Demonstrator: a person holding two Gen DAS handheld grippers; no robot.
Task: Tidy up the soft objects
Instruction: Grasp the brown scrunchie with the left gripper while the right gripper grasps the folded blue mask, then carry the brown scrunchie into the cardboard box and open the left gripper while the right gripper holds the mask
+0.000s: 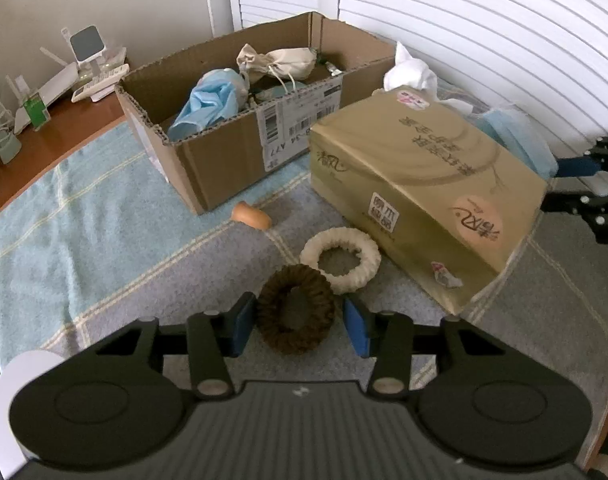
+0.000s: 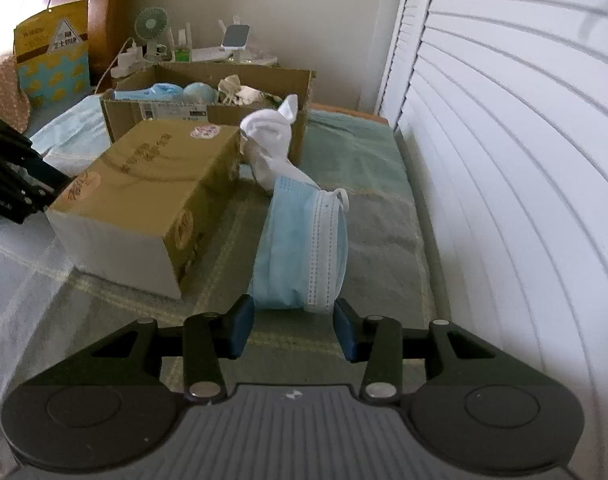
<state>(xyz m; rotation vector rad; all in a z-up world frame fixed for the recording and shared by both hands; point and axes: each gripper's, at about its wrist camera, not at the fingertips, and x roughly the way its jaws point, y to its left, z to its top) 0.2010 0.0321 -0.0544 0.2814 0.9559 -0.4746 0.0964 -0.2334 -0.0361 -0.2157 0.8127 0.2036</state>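
On the near part of the pale blue checked towel covering the tabletop, the left gripper is bracketing a dark brown fuzzy hair scrunchie, its left blue pad touching the ring while the right pad is sitting just off it, so whether it is actually grasping is hard to tell. A cream ribbed scrunchie is lying just beyond, touching the brown one, and a small orange rubbery cap is resting near the front wall of the open brown cardboard box. Inside that box a crumpled blue mask and beige drawstring pouches are lying; the deeper contents are hidden by its walls. A gold-wrapped tissue pack is standing beside the box, concealing most of what is behind it. Toward the right edge by the white louvred doors, the right gripper is straddling the near end of a folded light blue surgical mask, both pads standing level with its edges; contact is unclear. A bunched white cloth is leaning between the pack and the box, its lower part covered by the mask.
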